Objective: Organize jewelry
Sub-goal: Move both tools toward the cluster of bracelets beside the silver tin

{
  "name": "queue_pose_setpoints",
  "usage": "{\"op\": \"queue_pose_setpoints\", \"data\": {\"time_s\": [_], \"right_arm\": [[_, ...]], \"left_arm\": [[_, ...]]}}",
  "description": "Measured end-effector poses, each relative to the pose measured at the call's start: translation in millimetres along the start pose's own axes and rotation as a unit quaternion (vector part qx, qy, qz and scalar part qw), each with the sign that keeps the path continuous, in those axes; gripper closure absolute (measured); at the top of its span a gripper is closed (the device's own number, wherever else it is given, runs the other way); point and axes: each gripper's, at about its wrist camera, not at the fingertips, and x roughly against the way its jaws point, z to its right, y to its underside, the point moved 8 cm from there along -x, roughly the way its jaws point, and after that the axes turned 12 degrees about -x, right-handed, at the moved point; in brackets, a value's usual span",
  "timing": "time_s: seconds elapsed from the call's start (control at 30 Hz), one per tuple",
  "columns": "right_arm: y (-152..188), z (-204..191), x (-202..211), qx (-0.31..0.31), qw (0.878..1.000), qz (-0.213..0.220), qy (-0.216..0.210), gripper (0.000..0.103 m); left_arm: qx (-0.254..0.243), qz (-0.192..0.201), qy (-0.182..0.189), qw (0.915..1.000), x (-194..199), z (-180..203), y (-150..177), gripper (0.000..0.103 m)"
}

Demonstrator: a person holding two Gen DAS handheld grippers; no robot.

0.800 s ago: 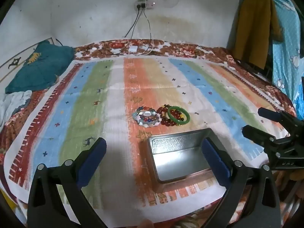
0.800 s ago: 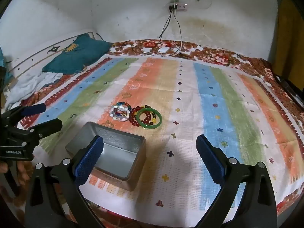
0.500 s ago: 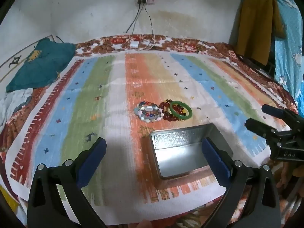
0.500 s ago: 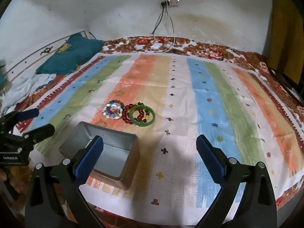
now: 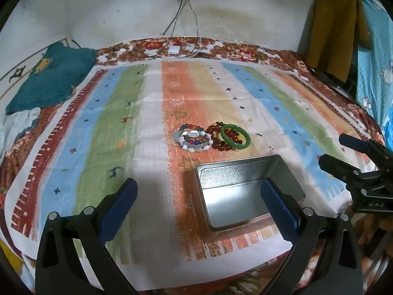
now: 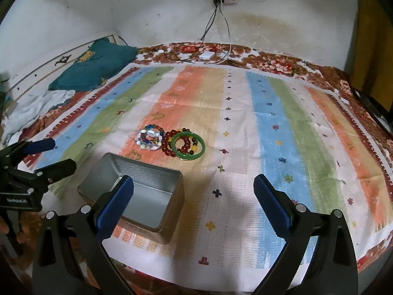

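An open metal tin [image 5: 245,189] [image 6: 137,191] sits on the striped cloth near its front edge, nothing visible inside. Just beyond it lie three bracelets side by side: a pale multicoloured bead bracelet [image 5: 194,139] [image 6: 151,139], a dark red bead bracelet [image 5: 217,137] [image 6: 169,142], and a green bangle [image 5: 235,136] [image 6: 188,147] overlapping the red one. My left gripper [image 5: 199,201] hovers open above the cloth, its right finger over the tin. My right gripper [image 6: 194,201] hangs open just right of the tin. Both hold nothing.
The striped cloth [image 6: 282,127] covers a floral bedspread [image 6: 270,61]. A teal pillow [image 5: 49,81] and pale clothes lie at the far left. Cables and a white charger [image 5: 175,50] rest by the wall. Clothes hang at the right [image 5: 339,24].
Both views have shifted slightly: tin and bracelets sit a little higher and more to the left than before. Both grippers stay open; nothing was picked up.
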Motion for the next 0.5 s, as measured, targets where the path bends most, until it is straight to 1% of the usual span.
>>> {"op": "queue_pose_setpoints", "data": {"time_s": [0.13, 0.5], "right_arm": [[0.4, 0.3, -0.5, -0.003, 1.0, -0.004, -0.002, 0.004], [0.2, 0.0, -3.9, -0.008, 1.0, -0.012, 0.004, 0.004]], "left_arm": [[0.003, -0.001, -0.001, 1.0, 0.4, 0.5, -0.8, 0.006], [-0.007, -0.006, -0.026, 0.9996, -0.6, -1.6, -4.0, 0.006]]}}
